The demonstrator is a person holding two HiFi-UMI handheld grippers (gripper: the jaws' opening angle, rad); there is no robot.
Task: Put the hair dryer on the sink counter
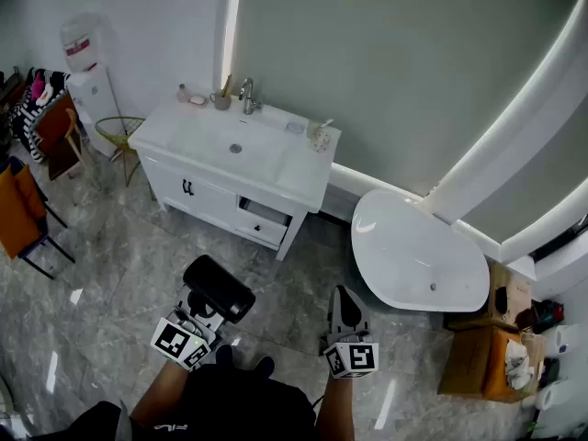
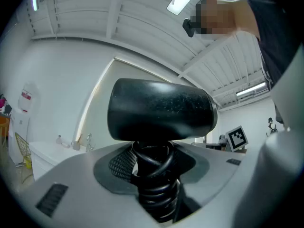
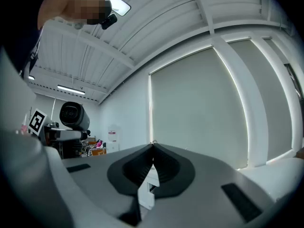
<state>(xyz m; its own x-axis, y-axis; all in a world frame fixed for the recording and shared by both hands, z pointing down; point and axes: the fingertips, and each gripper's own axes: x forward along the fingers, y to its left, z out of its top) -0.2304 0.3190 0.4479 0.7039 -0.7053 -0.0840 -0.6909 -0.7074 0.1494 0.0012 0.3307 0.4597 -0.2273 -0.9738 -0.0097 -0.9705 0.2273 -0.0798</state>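
My left gripper (image 1: 204, 309) is shut on the black hair dryer (image 1: 219, 288), gripping its handle with the cord coiled round it. In the left gripper view the hair dryer (image 2: 161, 110) has its barrel lying crosswise above the jaws. The white sink counter (image 1: 303, 168) stands ahead, well beyond both grippers, with a basin and tap at its middle. My right gripper (image 1: 344, 312) is shut with nothing in it, to the right of the left one. In the right gripper view the jaws (image 3: 152, 148) meet tip to tip, and the hair dryer (image 3: 73, 115) shows at the far left.
A white bathtub (image 1: 418, 255) lies right of the counter. On the counter are a cup (image 1: 220, 99), small bottles (image 1: 184, 92) and a holder (image 1: 319, 136). A water dispenser (image 1: 87, 81), a wire stool (image 1: 119, 136) and chairs (image 1: 23, 205) stand left. Wooden crates (image 1: 496, 356) sit at right. One cabinet drawer (image 1: 262, 220) stands ajar.
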